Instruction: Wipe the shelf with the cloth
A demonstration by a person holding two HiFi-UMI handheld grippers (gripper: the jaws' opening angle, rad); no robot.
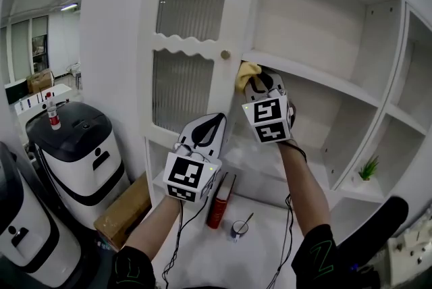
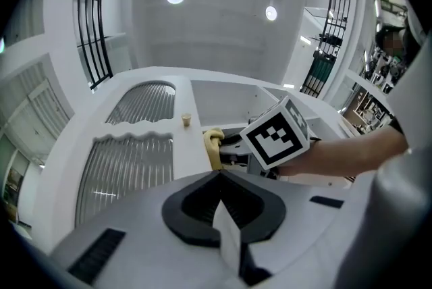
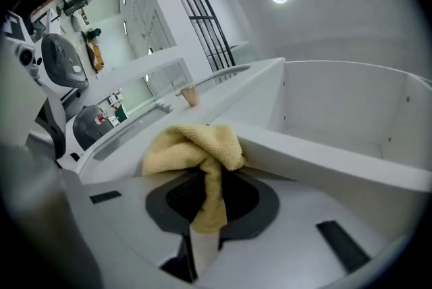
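Observation:
A yellow cloth [image 1: 246, 73] is bunched against the front left end of a white shelf board [image 1: 317, 76]. My right gripper [image 1: 258, 84] is shut on the cloth [image 3: 196, 152], which fills the space between its jaws and presses on the shelf edge [image 3: 324, 163]. My left gripper [image 1: 210, 124] hangs lower and to the left, in front of the cabinet door, shut with nothing in it. From the left gripper view [image 2: 217, 176] I see the cloth [image 2: 213, 147] and the right gripper's marker cube [image 2: 277, 134] ahead.
A white cabinet door [image 1: 192, 44] with ribbed glass and a brass knob [image 1: 225, 55] stands left of the shelves. Below lie a red book [image 1: 219, 203], a small cup [image 1: 238, 229] and a cardboard box [image 1: 125, 213]. A small green plant [image 1: 368, 168] sits in a right compartment. White machines [image 1: 74, 152] stand left.

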